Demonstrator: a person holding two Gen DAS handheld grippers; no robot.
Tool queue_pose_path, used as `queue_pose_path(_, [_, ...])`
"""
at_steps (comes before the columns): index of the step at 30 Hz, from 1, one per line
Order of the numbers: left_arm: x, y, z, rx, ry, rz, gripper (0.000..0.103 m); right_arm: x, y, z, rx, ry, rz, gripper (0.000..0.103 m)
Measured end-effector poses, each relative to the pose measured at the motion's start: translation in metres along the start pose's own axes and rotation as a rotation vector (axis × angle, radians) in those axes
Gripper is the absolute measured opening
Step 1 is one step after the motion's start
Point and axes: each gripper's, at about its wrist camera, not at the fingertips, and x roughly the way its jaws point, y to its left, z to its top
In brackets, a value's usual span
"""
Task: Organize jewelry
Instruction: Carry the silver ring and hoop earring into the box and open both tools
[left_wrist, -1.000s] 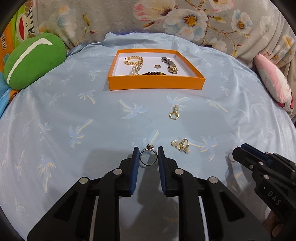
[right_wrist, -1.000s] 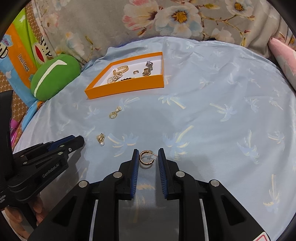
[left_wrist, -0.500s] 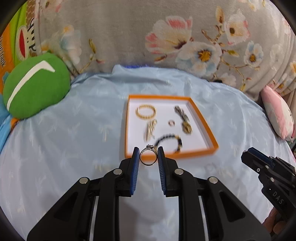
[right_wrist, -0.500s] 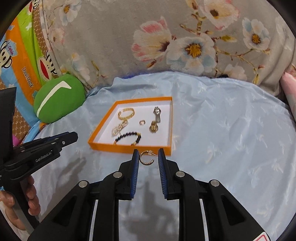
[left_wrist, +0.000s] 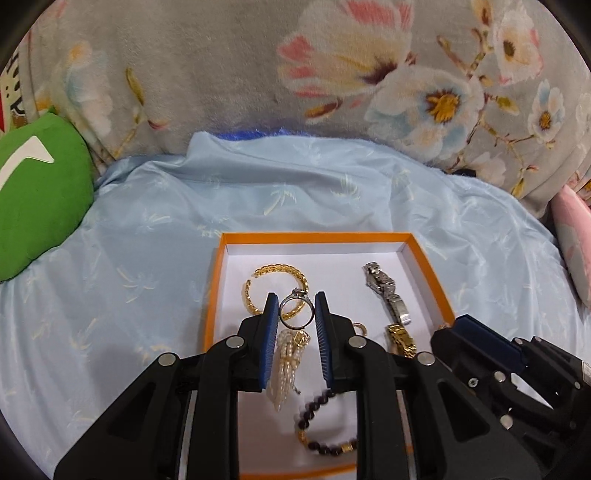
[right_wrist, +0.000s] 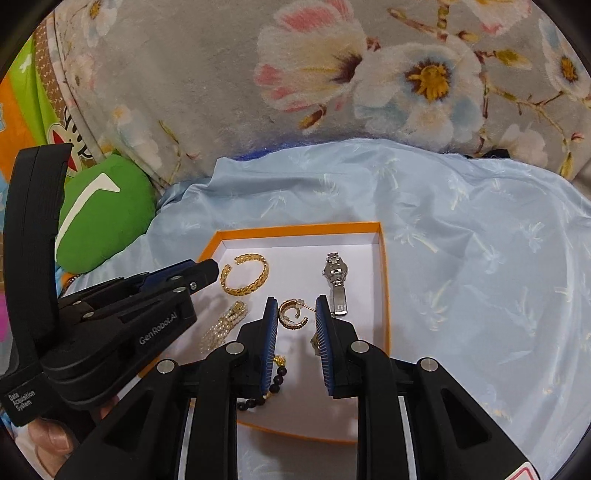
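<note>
Bedsheet's our workspace, and we've got the left gripper (left_wrist: 296, 314) clamped on a ring (left_wrist: 294, 312) and the right gripper (right_wrist: 296, 313) pinching an earring (right_wrist: 292, 314), both over the tray (left_wrist: 314, 236) for dropping in.

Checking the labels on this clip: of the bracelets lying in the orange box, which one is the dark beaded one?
The bead bracelet at the near end of the orange box: dark round beads with gold spacers. The gold chain-link bangle farther back is an open cuff.
</note>
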Motion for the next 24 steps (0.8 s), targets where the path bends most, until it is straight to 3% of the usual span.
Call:
queue_pose_path(5, [0.021,0.007,-0.004,-0.019,0.027,-0.007,0.019,0.021,0.002,-0.002,-0.022,0.032,0.016,0.021])
queue_pose_path(11, [0.022,0.015,-0.005,-0.045,0.027,-0.014,0.023,0.010,-0.004,-0.002,0.008,-0.009,0.018,0.022])
queue_pose_path(17, [-0.011,0.027,-0.013,-0.090,-0.028,-0.025,0.027,-0.027,-0.015,-0.010,0.038,-0.062,0.003,0.021])
queue_pose_path(24, [-0.067,0.040,-0.068,-0.089,-0.050,0.003,0.028,-0.081,-0.019,-0.071,0.028,-0.047,-0.059,0.022])
